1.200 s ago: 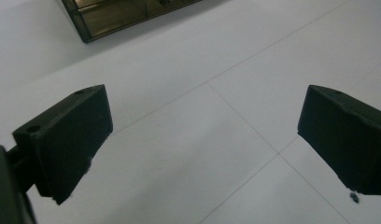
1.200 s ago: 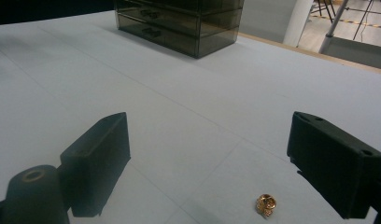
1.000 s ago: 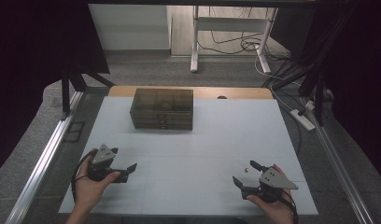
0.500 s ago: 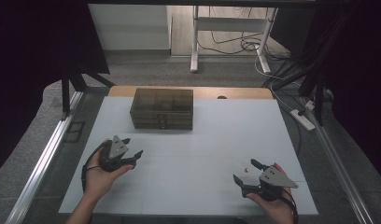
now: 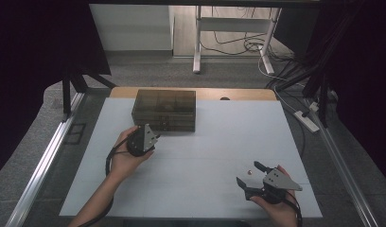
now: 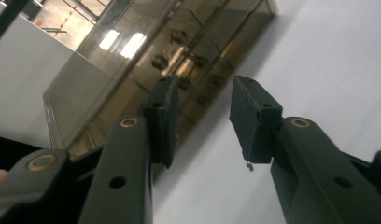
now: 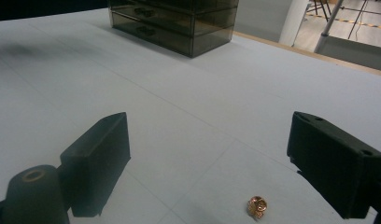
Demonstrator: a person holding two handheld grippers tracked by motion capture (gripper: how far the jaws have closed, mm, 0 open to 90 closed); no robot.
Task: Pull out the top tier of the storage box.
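Note:
A smoky see-through drawer box [image 5: 165, 109] stands at the table's far middle; its drawer fronts [image 6: 188, 65] fill the left gripper view. My left gripper [image 5: 152, 137] is just in front of the box's left half and points at it. Its jaws [image 6: 205, 88] have just been closing and stand partly open with nothing between them. Near the front right, my right gripper [image 5: 248, 173] rests wide open. A small copper-coloured ring-like piece [image 7: 257, 206] lies on the table between its jaws [image 7: 209, 126], untouched. The same small piece [image 5: 249, 172] shows as a speck in the high view.
The white table top [image 5: 205, 142] ends in a wooden strip [image 5: 238, 93] behind the box. Metal rails [image 5: 44, 156] run along both sides. A desk frame [image 5: 197, 42] and cables [image 5: 257, 47] lie on the floor beyond.
The left hand has travelled forward and to the right, from the front left up to the box. Its jaws are narrower than before. The right hand and the small piece have kept still.

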